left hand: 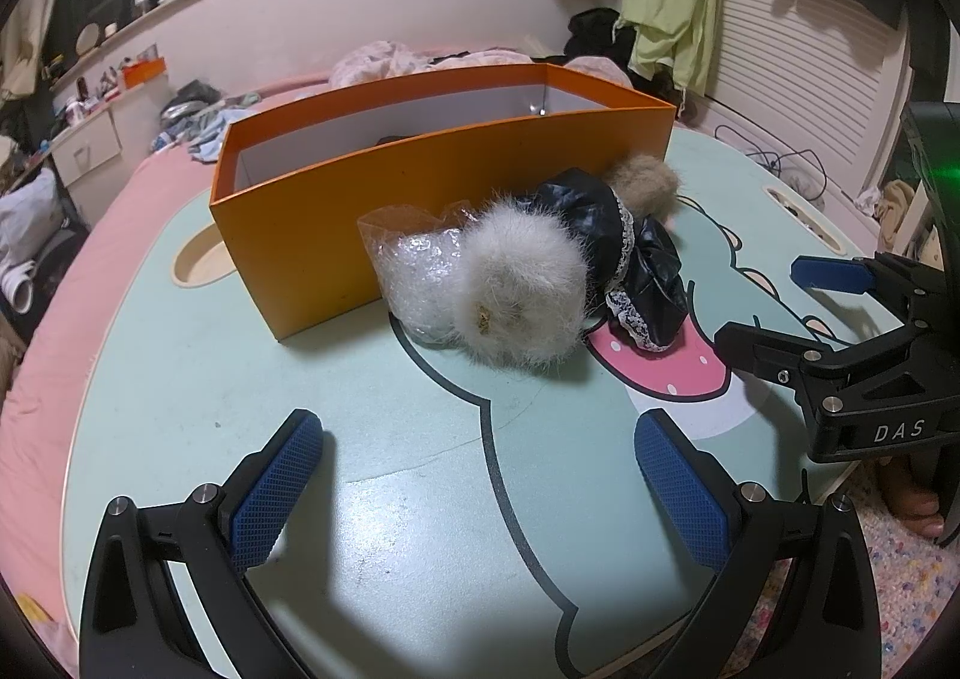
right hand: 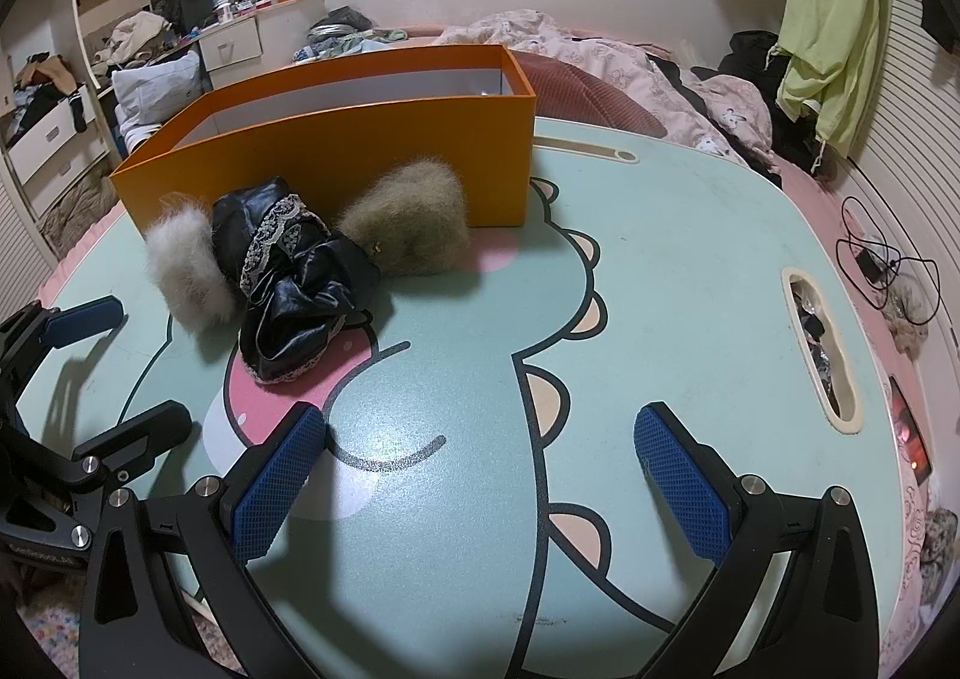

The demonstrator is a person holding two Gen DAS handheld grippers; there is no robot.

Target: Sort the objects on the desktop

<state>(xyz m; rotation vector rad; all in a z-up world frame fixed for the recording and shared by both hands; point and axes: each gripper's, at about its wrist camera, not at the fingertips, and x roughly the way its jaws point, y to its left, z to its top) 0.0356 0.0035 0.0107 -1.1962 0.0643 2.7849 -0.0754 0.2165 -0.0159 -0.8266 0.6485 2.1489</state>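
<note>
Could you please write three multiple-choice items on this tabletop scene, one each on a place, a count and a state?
1. Where does the white fur pom-pom lie?
A. inside the orange box
B. on the table in front of the orange box
C. on the floor

2. How many fur pom-poms are in view?
A. one
B. two
C. four

3. What state is the left hand-held gripper in?
A. open and empty
B. shut on the black satin scrunchie
C. shut on the plastic bag

Answers:
1 B: it rests on the table, before the orange box.
2 B: one white, one beige pom-pom.
3 A: its blue pads stand wide apart with nothing between.
</note>
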